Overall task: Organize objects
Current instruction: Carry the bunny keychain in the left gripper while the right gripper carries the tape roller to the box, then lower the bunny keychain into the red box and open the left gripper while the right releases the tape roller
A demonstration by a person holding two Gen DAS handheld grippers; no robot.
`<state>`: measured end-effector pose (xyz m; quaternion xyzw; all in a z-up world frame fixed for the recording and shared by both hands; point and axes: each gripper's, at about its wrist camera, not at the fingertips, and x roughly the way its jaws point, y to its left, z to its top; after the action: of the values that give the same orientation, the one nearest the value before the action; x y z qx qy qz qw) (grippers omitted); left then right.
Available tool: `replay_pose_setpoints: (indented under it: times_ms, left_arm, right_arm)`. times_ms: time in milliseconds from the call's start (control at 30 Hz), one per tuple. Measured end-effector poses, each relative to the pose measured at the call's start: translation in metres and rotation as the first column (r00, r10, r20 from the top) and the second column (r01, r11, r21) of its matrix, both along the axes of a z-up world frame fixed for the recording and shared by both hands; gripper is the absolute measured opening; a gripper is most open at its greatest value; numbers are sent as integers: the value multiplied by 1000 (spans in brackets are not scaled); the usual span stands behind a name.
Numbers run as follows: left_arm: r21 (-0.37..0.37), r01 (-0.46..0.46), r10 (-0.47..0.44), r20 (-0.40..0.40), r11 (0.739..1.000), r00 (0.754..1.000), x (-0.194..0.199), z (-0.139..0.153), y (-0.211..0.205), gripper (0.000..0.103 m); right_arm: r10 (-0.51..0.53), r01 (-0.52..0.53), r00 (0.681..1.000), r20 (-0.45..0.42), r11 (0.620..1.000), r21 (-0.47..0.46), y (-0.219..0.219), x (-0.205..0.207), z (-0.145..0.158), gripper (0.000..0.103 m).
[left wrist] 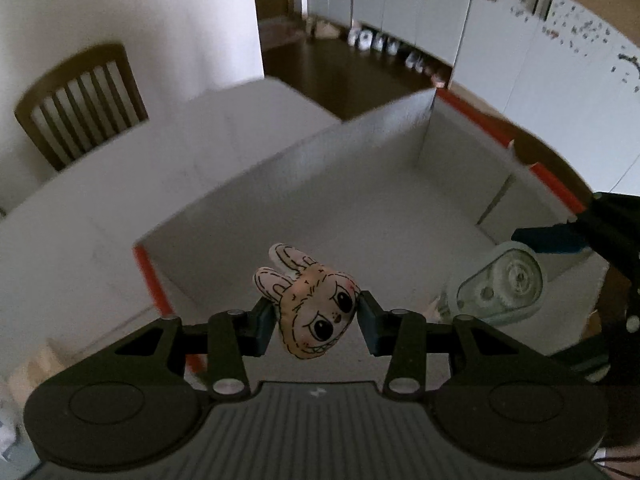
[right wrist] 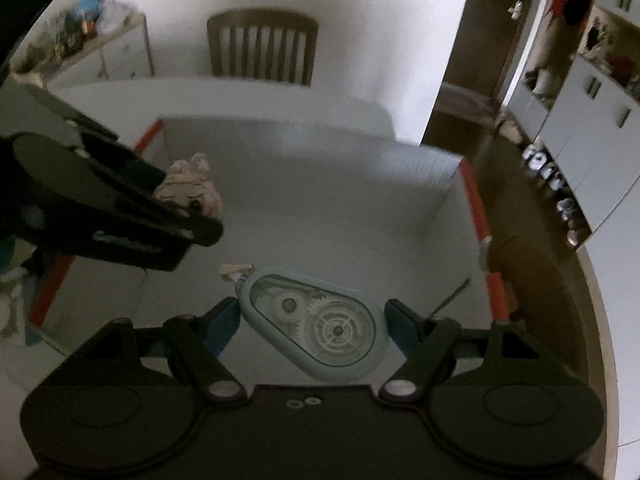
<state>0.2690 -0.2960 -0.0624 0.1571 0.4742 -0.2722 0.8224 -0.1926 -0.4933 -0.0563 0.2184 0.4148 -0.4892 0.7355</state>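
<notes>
My left gripper [left wrist: 316, 320] is shut on a small peach plush rabbit head [left wrist: 316, 308], held over the near corner of an open white box [left wrist: 360, 208] with red edge strips. In the right wrist view the same rabbit head [right wrist: 192, 196] shows in the left gripper [right wrist: 200, 220] at the left, above the box [right wrist: 304, 184]. My right gripper [right wrist: 312, 328] is shut on a pale blue correction tape dispenser [right wrist: 316, 328], its gears visible through the clear shell, hanging over the box floor. The dispenser [left wrist: 500, 288] also appears at the right of the left wrist view.
The box rests on a white table [left wrist: 100, 200]. A wooden slatted chair [right wrist: 262, 50] stands behind the table by a white wall. Dark floor, white cabinets [left wrist: 400, 0] and several shoes lie beyond. A cluttered shelf [right wrist: 88, 32] sits at the far left.
</notes>
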Motion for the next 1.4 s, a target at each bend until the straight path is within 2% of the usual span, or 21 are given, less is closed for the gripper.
replay_pose_setpoints:
  times_ms: [200,300,500,700,767,900,1033,1167,1400]
  left_arm:
    - [26,11,-9,-100,1000,995,17,-23,-18,42]
    - [61,16,-8,-123,998,992,21,-35,-25,42]
    - [89,32,-16,-173,996,985,29,-48,-34,43]
    - [89,9,12,-238,996,971,38,-55,-36,44]
    - [90,14,8,-240,996,971,38,-53,-36,45]
    - [75,37,-16,-261,996,965,37,-52,-37,62]
    - [82,26,-4,-264,996,964,38,-48,-32,66]
    - [41,-25,34,-232,999,972,37,-39,-25,69]
    - [-15,-38,35,-189,999,981,25,-15,-10,69]
  right_arm:
    - [38,-33,998,-59,996,79,-11,9,-18,78]
    - [45,-37,995,-89,994,99,-12,15,-24,78]
    - [52,-38,994,-101,989,140,-15,17,-31,78]
    - [45,-29,994,-104,987,157,-16,14,-31,78]
    - [43,-26,994,-99,986,166,-19,12,-31,79]
    - [52,-33,994,-101,984,177,-22,12,-31,79]
    - [50,-33,994,-93,983,179,-20,8,-30,79]
    - [47,-34,996,-74,986,162,-16,4,-24,79]
    - [36,-29,998,-49,990,135,-9,-5,-10,79]
